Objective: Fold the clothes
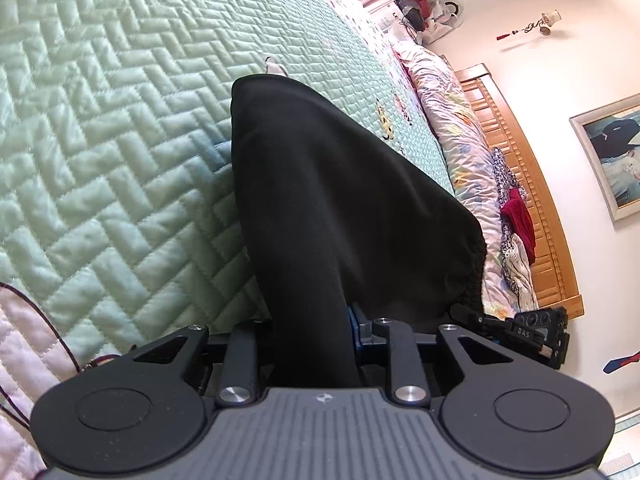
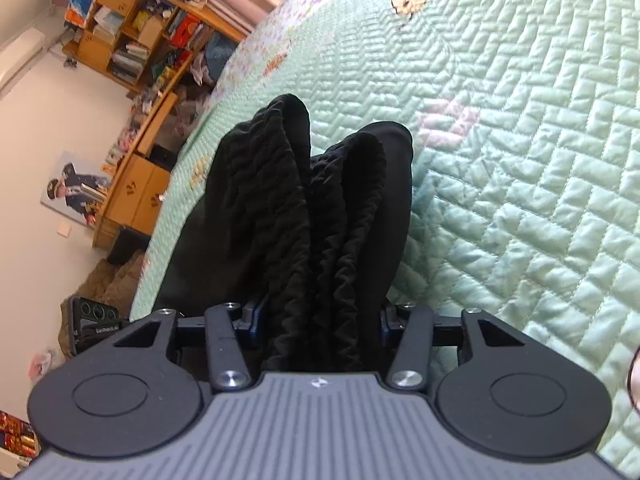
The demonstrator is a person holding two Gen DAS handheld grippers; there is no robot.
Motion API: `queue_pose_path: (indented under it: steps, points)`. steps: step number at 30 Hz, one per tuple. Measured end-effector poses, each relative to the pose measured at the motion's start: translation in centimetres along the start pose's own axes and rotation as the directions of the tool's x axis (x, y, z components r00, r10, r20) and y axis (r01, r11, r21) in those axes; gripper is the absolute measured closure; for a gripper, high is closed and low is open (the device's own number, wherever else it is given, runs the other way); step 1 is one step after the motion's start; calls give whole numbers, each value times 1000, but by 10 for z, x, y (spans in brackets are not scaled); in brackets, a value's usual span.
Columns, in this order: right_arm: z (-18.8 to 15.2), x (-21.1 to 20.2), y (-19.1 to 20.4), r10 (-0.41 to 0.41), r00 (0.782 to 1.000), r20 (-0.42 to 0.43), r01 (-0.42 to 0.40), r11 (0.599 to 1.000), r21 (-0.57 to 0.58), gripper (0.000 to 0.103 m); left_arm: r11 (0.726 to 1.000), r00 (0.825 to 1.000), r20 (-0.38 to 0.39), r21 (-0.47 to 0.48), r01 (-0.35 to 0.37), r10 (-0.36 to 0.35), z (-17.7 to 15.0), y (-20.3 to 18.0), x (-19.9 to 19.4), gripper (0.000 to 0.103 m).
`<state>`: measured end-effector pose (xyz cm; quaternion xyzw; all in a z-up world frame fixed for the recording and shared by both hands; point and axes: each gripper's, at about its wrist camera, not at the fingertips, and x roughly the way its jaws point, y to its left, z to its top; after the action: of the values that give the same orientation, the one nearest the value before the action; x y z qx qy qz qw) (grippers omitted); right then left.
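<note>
R view: ruched waistband (image 2: 320, 216); L view: smooth black cloth (image 1: 320, 184).

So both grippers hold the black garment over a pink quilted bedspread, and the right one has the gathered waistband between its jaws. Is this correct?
Not quite: the quilted bedspread is pale green, not pink, as both wrist views show. The rest holds: both the left gripper and the right gripper grip the black garment, the right one on the gathered waistband.

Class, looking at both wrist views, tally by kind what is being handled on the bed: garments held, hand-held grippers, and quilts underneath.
Black garment: 1
Hand-held grippers, left hand-held gripper and right hand-held gripper: 2
Green quilt: 1
Total: 4
</note>
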<state>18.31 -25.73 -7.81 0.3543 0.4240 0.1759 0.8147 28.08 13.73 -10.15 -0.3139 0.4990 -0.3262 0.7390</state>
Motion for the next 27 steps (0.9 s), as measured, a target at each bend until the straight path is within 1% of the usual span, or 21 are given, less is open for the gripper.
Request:
queue_pose_path:
  steps: [3, 6, 9, 12, 15, 18, 22, 24, 27]
  points:
    - [-6, -12, 6, 14, 999, 33, -14, 1000, -5, 57, 1000, 1000, 1, 25, -10, 10, 2, -17, -4, 77]
    - [-14, -27, 13, 26, 998, 65, -25, 1000, -9, 57, 998, 1000, -7, 67, -21, 22, 2, -44, -6, 77]
    - [-24, -50, 17, 23, 993, 115, -22, 1000, -5, 57, 994, 999, -18, 110, -24, 26, -8, -68, -7, 77]
    - [-37, -80, 20, 23, 982, 186, -27, 999, 17, 58, 987, 1000, -29, 162, 0, 5, -17, -101, -4, 77]
    - [-54, -122, 20, 7, 962, 272, -18, 999, 37, 57, 975, 999, -49, 218, 32, -22, -27, -139, 3, 77]
    - [-73, -170, 22, -24, 932, 362, 3, 998, 57, 57, 957, 994, -93, 280, 78, -54, -48, -184, 22, 77]
    - [-98, -245, 8, -88, 875, 477, 45, 994, 101, 58, 919, 981, -174, 364, 149, -90, -73, -257, 72, 77]
    - [-108, -285, -4, -124, 839, 529, 66, 990, 128, 57, 900, 969, -220, 391, 193, -112, -87, -296, 105, 77]
    - [-124, -346, -34, -182, 773, 608, 92, 980, 177, 57, 865, 945, -299, 429, 258, -134, -112, -355, 166, 77]
